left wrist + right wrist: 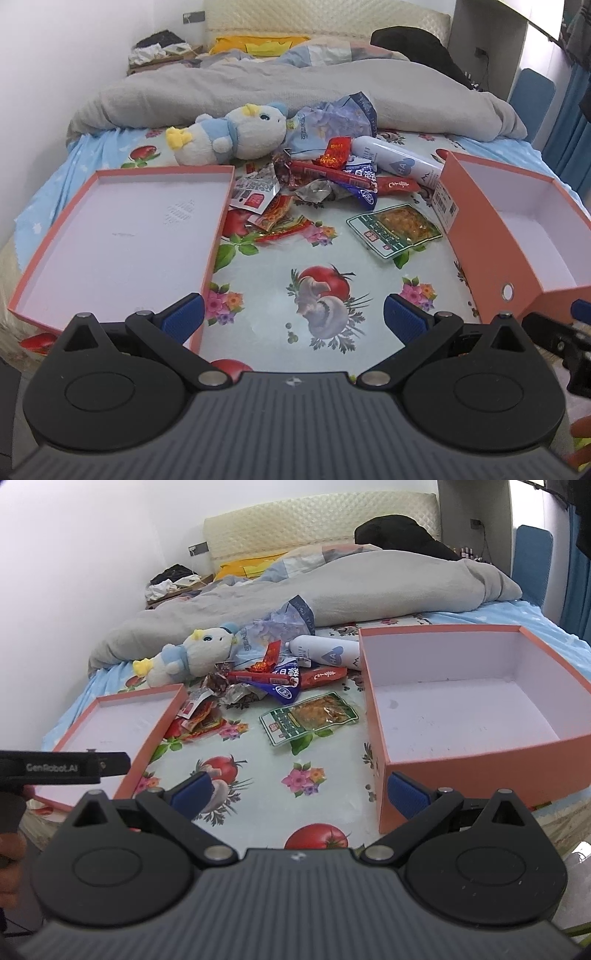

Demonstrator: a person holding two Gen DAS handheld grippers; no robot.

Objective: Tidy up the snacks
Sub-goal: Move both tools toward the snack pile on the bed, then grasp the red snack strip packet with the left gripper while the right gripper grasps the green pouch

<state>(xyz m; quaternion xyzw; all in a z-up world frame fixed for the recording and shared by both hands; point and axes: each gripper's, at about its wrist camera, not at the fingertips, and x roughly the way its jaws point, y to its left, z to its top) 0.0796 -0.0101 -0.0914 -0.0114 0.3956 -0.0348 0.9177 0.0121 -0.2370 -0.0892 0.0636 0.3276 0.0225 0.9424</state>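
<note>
A pile of snack packets [325, 173] lies on the flowered cloth in the middle of the bed; it also shows in the right wrist view [258, 679]. A green packet [395, 229] [308, 718] lies apart, nearer to me. A shallow orange lid [122, 236] [110, 731] lies on the left and a deep orange box [517, 229] [469, 709] on the right, both holding nothing. My left gripper [293, 314] is open and empty above the cloth, short of the pile. My right gripper [301, 788] is open and empty beside the box's near corner.
A plush toy [229, 136] [188, 657], a white bottle [395, 157] [325, 651] and a crumpled blue bag [332, 122] lie behind the pile. A grey duvet [277, 92] covers the far bed. The left gripper's body [62, 768] shows at the right wrist view's left edge.
</note>
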